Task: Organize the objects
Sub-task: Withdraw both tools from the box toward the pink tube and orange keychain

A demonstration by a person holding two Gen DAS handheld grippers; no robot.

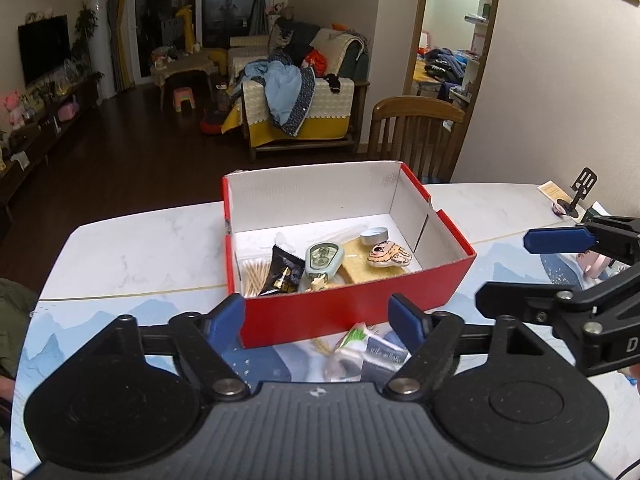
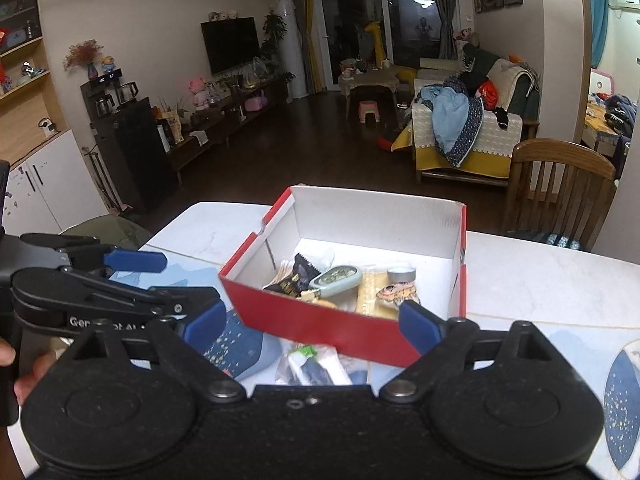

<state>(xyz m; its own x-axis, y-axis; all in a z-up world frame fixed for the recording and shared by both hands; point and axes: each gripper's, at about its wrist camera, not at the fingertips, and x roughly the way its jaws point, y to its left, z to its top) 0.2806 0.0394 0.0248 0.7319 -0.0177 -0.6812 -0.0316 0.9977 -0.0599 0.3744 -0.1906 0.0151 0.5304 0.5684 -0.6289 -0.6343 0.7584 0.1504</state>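
Left gripper (image 1: 318,316), seen from its own wrist camera, hangs just above the surface (image 1: 132,256) with its blue-tipped fingers (image 1: 228,314) spread wide and nothing between them. Straight ahead, its near wall between the two fingertips, sits the red box (image 1: 356,308), open at the top and white inside. On its floor lie a bundle of cotton swabs (image 1: 254,274), a black sachet (image 1: 282,274), a pale green oval case (image 1: 323,259), a flat yellow pad (image 1: 362,266), a painted stone (image 1: 390,258) on that pad and a small tealight (image 1: 375,235) behind it. Outside the box, just in front of its near wall, small packets (image 1: 370,350) lie on the surface. At the right edge the right gripper (image 1: 520,272) reaches in, its fingers also apart and empty. From the right wrist camera, the right gripper (image 2: 314,318) is likewise spread wide and holds nothing, with the red box (image 2: 316,326) ahead of it and the packets (image 2: 314,368) on the surface (image 2: 540,280) below, between its fingers. The green case (image 2: 334,280), sachet (image 2: 298,278), tealight (image 2: 401,273) and stone (image 2: 396,293) show inside. The left gripper (image 2: 160,284) comes in from the left, open.
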